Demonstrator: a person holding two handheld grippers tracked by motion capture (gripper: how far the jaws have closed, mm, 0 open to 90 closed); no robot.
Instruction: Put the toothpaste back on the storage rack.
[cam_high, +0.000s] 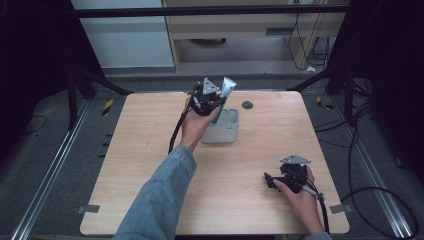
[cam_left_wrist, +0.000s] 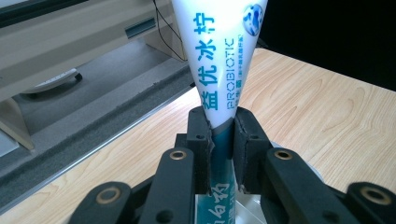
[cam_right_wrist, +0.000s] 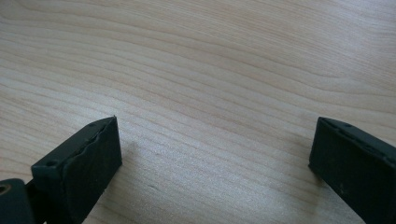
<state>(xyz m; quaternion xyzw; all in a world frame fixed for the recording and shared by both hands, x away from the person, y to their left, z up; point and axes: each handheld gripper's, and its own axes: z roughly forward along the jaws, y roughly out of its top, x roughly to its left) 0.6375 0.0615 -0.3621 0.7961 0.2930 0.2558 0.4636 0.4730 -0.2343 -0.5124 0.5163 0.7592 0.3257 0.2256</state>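
Observation:
A white and teal toothpaste tube (cam_left_wrist: 219, 60) with blue lettering stands upright, pinched between the jaws of my left gripper (cam_left_wrist: 223, 135). From above, that left gripper (cam_high: 212, 102) hangs over a pale grey holder (cam_high: 224, 131) at the table's far middle, and the tube (cam_high: 227, 87) sticks up past it. The tube's lower end is hidden behind the gripper, so I cannot tell whether it sits inside the holder. My right gripper (cam_high: 270, 181) rests low at the front right of the table. Its jaws stand wide apart over bare wood (cam_right_wrist: 210, 140) with nothing between them.
The light wooden table (cam_high: 150, 165) has a small dark round disc (cam_high: 247, 105) near its far edge. Cables trail on the grey floor at the right (cam_high: 380, 190). A cabinet and desk legs stand beyond the table's far side (cam_high: 240, 30).

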